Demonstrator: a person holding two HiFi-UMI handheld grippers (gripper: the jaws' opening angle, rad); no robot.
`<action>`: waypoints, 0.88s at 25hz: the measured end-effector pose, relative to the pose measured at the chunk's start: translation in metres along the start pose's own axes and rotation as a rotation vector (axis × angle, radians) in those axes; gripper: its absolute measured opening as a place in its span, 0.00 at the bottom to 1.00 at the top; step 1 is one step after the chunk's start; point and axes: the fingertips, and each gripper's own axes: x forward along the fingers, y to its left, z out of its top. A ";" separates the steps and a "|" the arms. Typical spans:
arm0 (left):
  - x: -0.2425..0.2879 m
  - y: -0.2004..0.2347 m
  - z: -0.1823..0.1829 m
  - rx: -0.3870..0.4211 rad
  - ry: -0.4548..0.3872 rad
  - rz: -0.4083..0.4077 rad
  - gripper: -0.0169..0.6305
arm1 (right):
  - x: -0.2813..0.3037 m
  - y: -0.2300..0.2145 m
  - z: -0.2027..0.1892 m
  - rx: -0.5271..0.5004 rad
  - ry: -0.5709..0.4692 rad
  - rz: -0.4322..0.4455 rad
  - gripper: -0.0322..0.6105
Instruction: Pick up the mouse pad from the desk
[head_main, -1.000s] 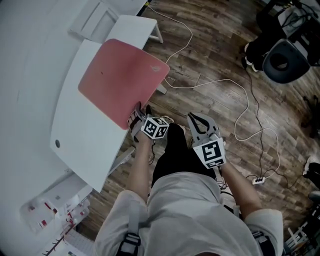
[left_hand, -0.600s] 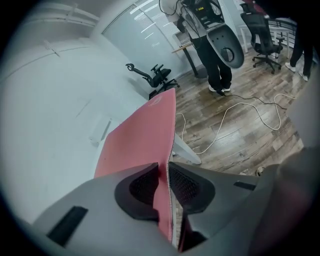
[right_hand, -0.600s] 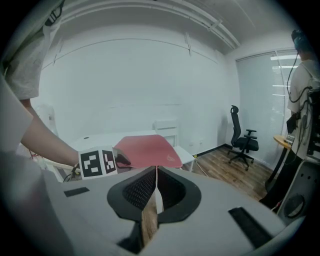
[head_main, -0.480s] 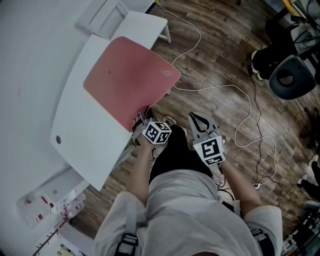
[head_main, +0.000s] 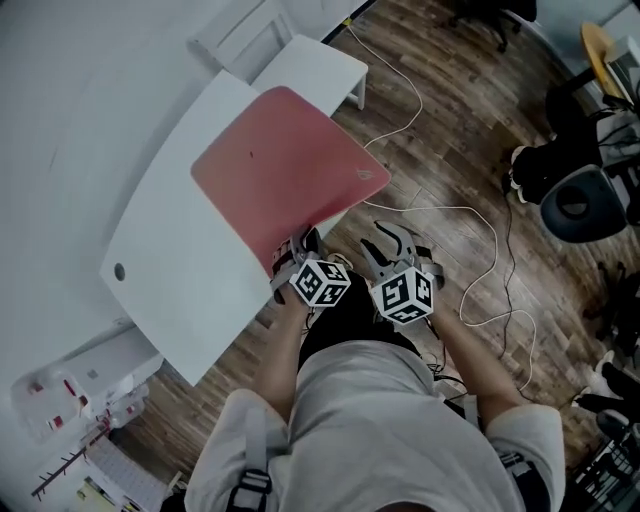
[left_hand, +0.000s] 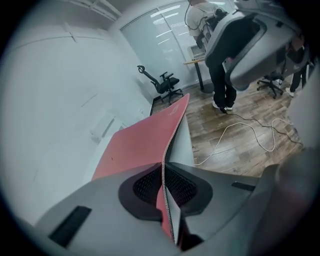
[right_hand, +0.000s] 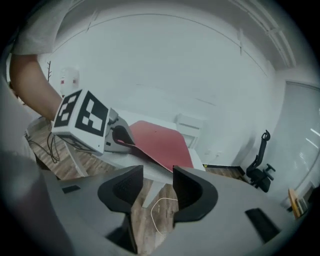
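Observation:
A red mouse pad lies on the white desk, its near corner hanging past the desk edge and lifted a little. My left gripper holds that near edge. In the left gripper view the jaws are closing, with the pads pressed on both sides of the thin pad at the left gripper. My right gripper hangs over the floor just right of the left one. Its jaws are opening with nothing between them. The right gripper view shows the mouse pad ahead, pinched by the left gripper.
A white cable winds over the wooden floor right of the desk. An office chair stands at the far right. A white wall unit sits behind the desk. Small red and white items lie at the lower left.
The left gripper's jaws have closed on the pad's near edge and raised it slightly. The right gripper has swung left, close beside the left one, and its jaws have parted.

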 end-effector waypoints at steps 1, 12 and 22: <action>-0.001 0.003 0.001 -0.013 -0.005 -0.008 0.07 | 0.008 -0.001 0.002 -0.024 0.016 0.009 0.36; 0.005 0.017 0.011 -0.062 -0.066 -0.116 0.07 | 0.105 -0.037 -0.010 -0.610 0.291 0.090 0.47; 0.000 0.036 0.017 -0.128 -0.068 -0.145 0.07 | 0.151 -0.068 -0.026 -0.923 0.380 0.213 0.48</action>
